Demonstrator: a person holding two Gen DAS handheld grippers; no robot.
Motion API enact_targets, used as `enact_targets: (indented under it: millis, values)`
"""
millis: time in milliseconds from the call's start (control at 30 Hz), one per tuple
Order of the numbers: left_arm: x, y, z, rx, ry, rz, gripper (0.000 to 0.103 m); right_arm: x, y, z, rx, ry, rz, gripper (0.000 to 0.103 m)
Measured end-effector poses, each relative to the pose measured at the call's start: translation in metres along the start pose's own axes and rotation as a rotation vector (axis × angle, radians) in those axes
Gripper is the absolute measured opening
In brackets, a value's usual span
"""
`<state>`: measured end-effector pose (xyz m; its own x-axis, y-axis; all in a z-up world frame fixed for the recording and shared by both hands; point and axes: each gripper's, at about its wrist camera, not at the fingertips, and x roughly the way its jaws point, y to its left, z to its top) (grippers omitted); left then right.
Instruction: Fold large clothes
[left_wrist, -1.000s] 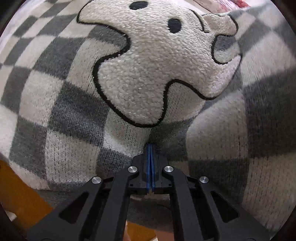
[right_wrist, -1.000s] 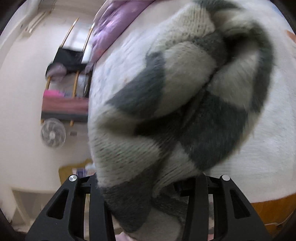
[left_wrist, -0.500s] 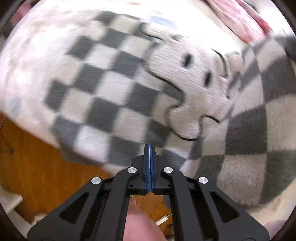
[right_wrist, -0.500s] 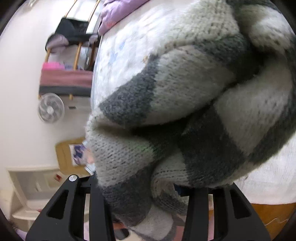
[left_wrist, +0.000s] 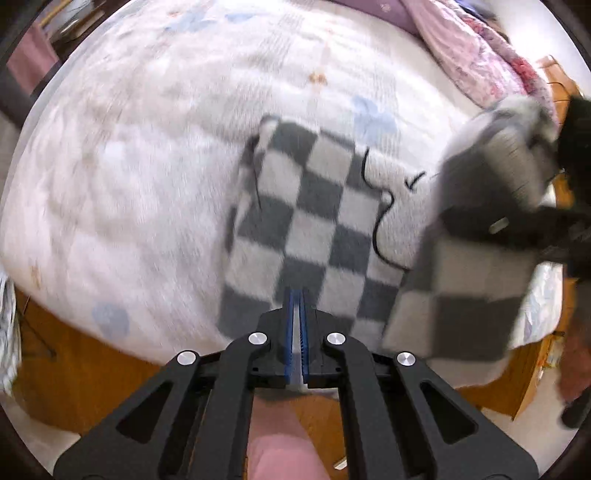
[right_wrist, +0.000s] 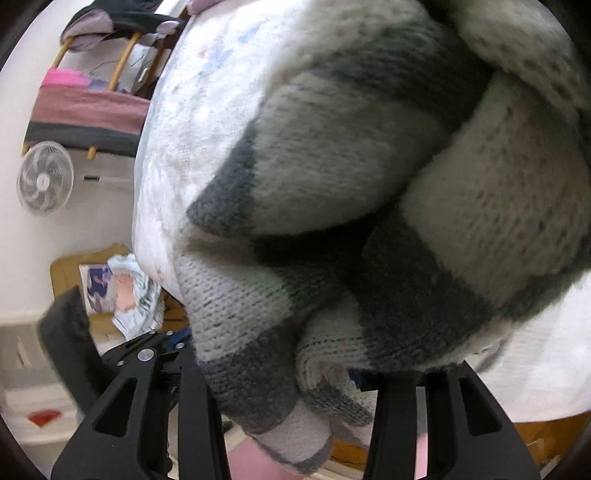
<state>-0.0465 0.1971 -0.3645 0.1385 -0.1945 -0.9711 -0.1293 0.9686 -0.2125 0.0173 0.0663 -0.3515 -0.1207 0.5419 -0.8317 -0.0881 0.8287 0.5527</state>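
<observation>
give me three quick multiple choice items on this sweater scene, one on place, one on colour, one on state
1. Where does the spread part of the sweater lie?
A. on the bed
B. on the floor
C. on a chair

2. What colours are its checks?
A. red and black
B. grey and cream
C. blue and yellow

3. How does the left tool stand?
A. wide open
B. shut on a sleeve
C. shut with nothing between its blue pads

Key: 1 A, the checked knit rests flat on the pale floral sheet. 2 B, both views show grey and cream squares. 3 C, the pads meet and hold no cloth, while the right tool grips a bunched part of the sweater.
</observation>
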Motion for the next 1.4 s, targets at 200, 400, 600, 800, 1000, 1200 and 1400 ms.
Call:
enact_targets:
  millis: [200,400,600,800,1000,1200,1400]
  values:
    - [0.008,0.042,0.029,0.012,0.007,0.035,0.013,0.076,0.037,0.019,0.003,0.063,-0.034,0.039]
    - [0.001,0.078,0.041,-0.016,0.007,0.075,0.041,0.132,0.053,0.039,0.085,0.115,0.014,0.093]
    - [-0.024,0.098,0.054,-0.059,-0.018,0.138,0.068,0.12,0.06,0.05,0.187,0.187,0.218,0.097]
    - [-0.073,0.088,0.072,-0.035,-0.119,0.131,0.075,0.062,0.062,0.043,0.193,0.126,0.391,0.096]
    - [-0.074,0.027,0.094,0.112,-0.155,-0.001,0.064,-0.042,0.05,0.032,0.105,-0.192,0.123,0.081]
    - [-0.009,-0.026,0.122,0.099,-0.055,-0.129,0.025,-0.062,-0.018,0.027,0.184,-0.27,-0.169,0.02]
    - [0.084,-0.025,0.141,0.13,0.027,0.213,0.002,-0.002,-0.071,0.043,0.221,-0.179,-0.238,0.018]
